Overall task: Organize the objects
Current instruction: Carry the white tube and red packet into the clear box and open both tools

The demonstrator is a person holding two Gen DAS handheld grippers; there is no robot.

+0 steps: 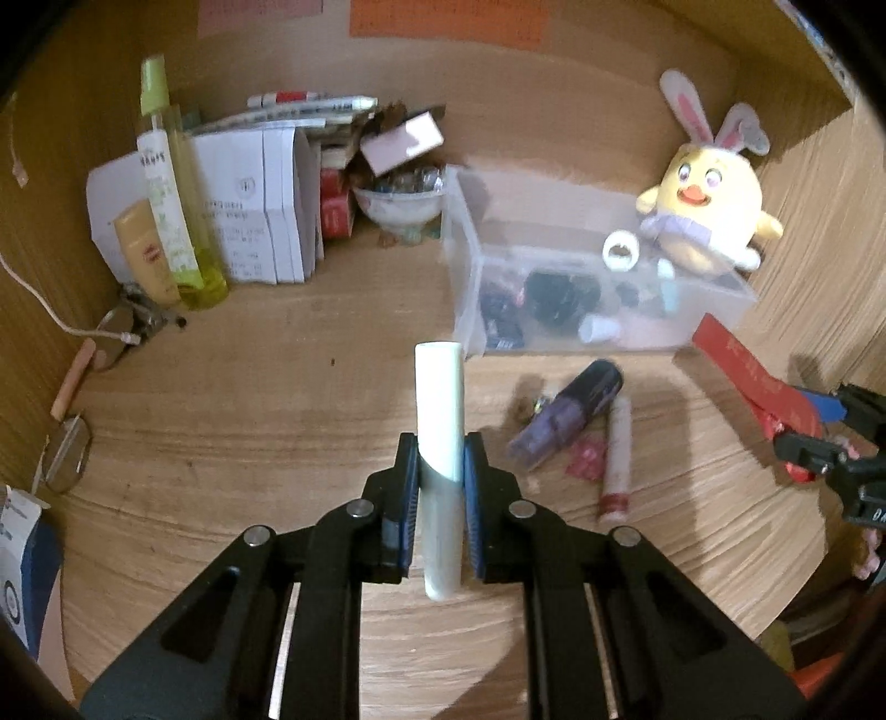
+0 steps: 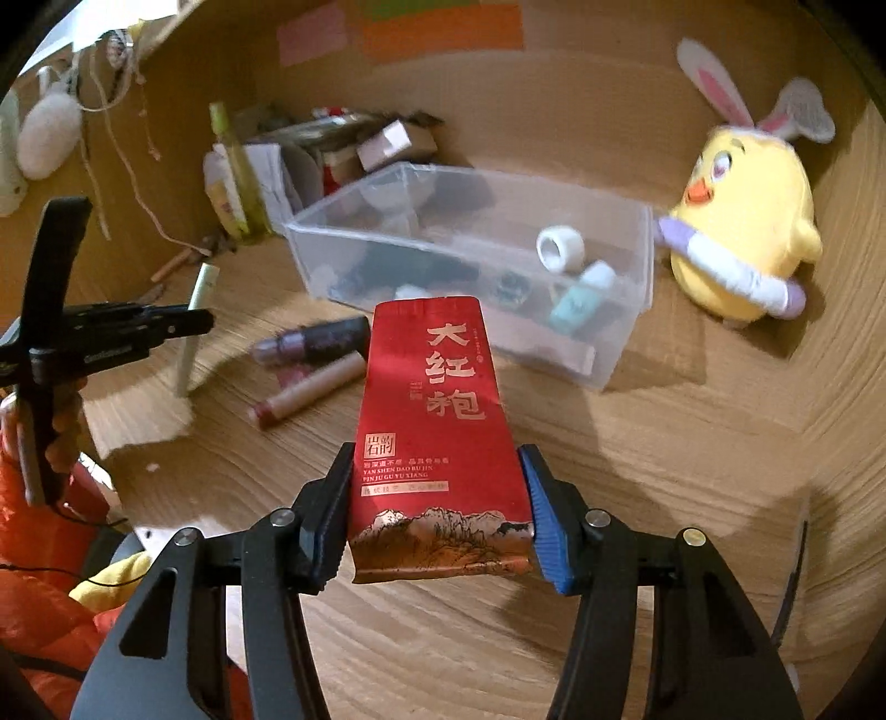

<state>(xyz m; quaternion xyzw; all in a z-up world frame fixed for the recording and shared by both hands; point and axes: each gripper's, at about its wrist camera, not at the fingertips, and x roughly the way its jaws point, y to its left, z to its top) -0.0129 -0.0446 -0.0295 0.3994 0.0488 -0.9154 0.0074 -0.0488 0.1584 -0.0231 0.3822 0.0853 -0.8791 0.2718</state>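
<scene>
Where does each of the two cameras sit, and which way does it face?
Left wrist: rides the left gripper, looking along its fingers, shut on a white tube, toward the clear bin; the right gripper shows at right.
Right wrist: rides the right gripper, shut on a red packet, facing the same bin; the left gripper and hand show at left.
Shared: bin, yellow plush, purple tube.

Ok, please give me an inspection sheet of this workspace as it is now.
Surface: wooden desk, loose items lying on it.
Job's things: clear bin part filled; purple tube and pink tube on the desk.
Clutter: plush chick, bottles, papers, glasses.
Grippers: left tool holds white tube; right tool holds red tea packet.
Cables: white cable at left.
Surroundings: sticky notes on back wall.
</scene>
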